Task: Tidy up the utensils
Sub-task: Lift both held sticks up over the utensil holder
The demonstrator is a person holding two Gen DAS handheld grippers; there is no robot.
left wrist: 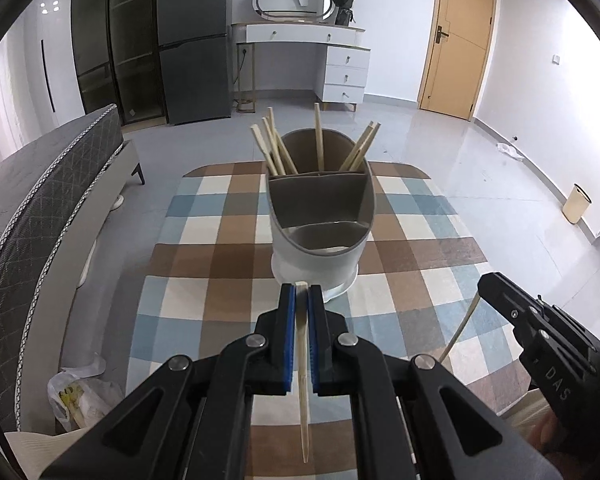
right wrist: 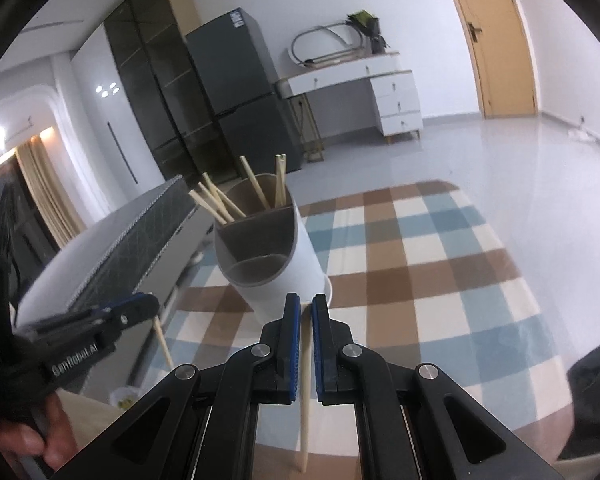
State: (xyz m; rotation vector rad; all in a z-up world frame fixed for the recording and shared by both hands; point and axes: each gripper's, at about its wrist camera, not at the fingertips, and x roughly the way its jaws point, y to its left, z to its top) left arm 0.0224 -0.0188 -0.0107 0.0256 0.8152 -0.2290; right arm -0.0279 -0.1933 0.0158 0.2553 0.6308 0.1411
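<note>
Faintly legible — "DAS" on right claw, "GenRobot.AI" on left claw.

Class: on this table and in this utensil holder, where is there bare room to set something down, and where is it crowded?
Free: the checked tablecloth either side of the utensil holder, and its two empty front compartments. Crowded: the back compartment, full of chopsticks, and the near edge, where the left gripper and right gripper each clamp a chopstick.

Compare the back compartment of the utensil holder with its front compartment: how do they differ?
The back compartment holds several wooden chopsticks; the front compartment shows none. The back compartment's rim stands higher; the front compartment's is the lowest. Both are brown inside, in one white holder.
</note>
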